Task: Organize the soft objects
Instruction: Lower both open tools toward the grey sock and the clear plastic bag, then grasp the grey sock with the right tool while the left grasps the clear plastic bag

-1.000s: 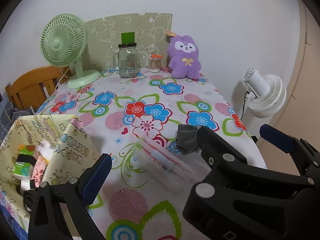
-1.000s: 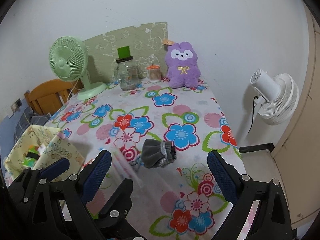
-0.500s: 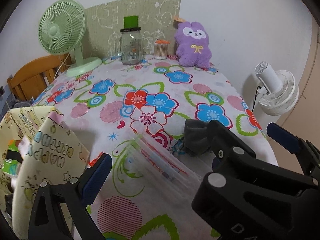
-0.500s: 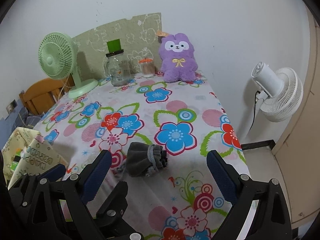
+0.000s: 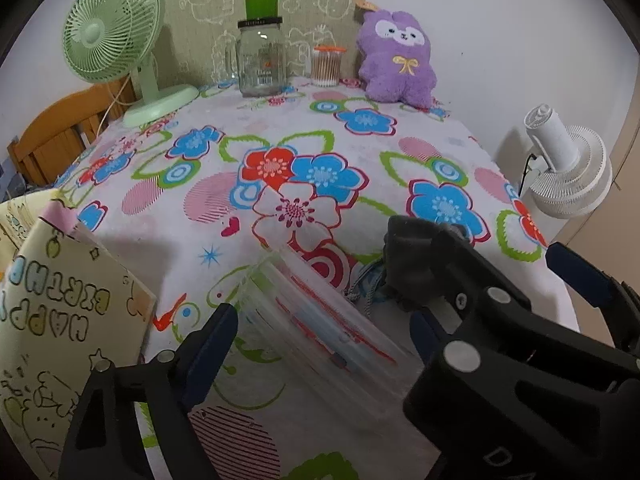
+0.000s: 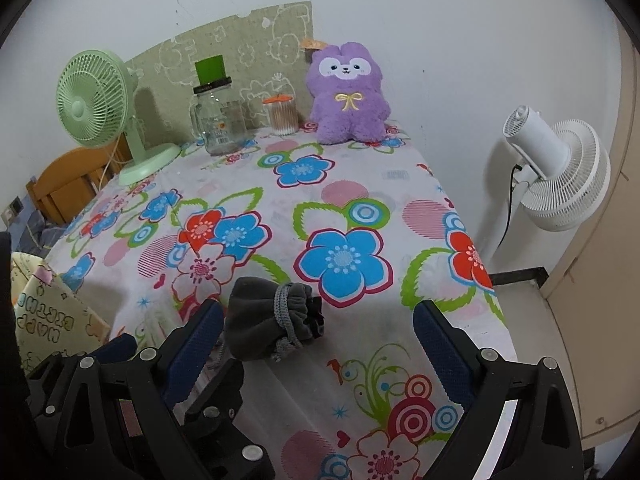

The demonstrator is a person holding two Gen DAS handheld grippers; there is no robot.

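The left gripper (image 5: 324, 344) is closing its jaws around a clear flat plastic case (image 5: 320, 320), whose long axis slants away between them; the pads do not yet press it. The right gripper (image 6: 316, 340) hangs with jaws wide apart and empty. The grey drawstring pouch (image 6: 272, 316) lies on the flowered tablecloth (image 6: 360, 200) just ahead, toward its left finger, so the right hand is nearer.

Grey drawstring pouch (image 6: 269, 322) on floral tablecloth (image 6: 352, 208), between spread right tongs (image 6: 318, 334), nearer left pad.
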